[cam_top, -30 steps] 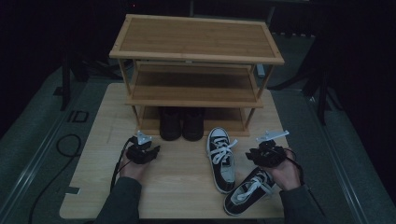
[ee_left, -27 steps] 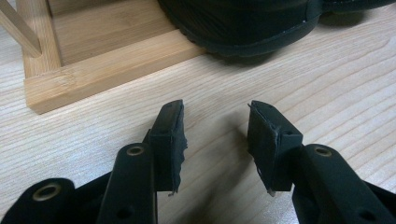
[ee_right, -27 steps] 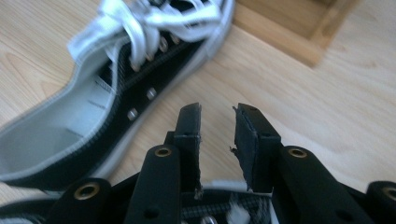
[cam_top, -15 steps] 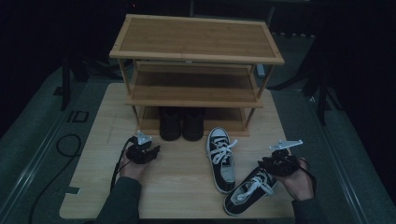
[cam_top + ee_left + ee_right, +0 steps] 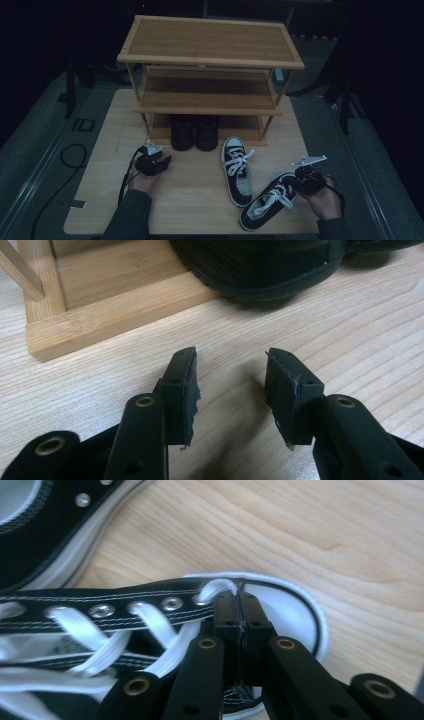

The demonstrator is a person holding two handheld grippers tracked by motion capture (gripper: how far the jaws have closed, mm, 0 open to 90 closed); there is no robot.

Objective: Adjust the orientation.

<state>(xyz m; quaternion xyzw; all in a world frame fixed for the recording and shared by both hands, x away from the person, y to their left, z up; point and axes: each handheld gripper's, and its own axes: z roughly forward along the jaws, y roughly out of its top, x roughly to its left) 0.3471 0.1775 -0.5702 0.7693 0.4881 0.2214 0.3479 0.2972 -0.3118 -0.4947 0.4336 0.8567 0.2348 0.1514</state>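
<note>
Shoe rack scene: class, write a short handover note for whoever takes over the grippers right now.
Right gripper: jaws have just been closing and meet at the toe end of the angled sneaker, near its last lace; whether they pinch anything I cannot tell.
Left gripper: open, holding nothing, low over the table near the black boots.
Done: boots on the rack bottom shelf.
Left: both sneakers, including the straight one, lie on the table.

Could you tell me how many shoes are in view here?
4: two dark shoes side by side on the rack's bottom shelf, one sneaker on the table before it, another sneaker at the right gripper.
</note>
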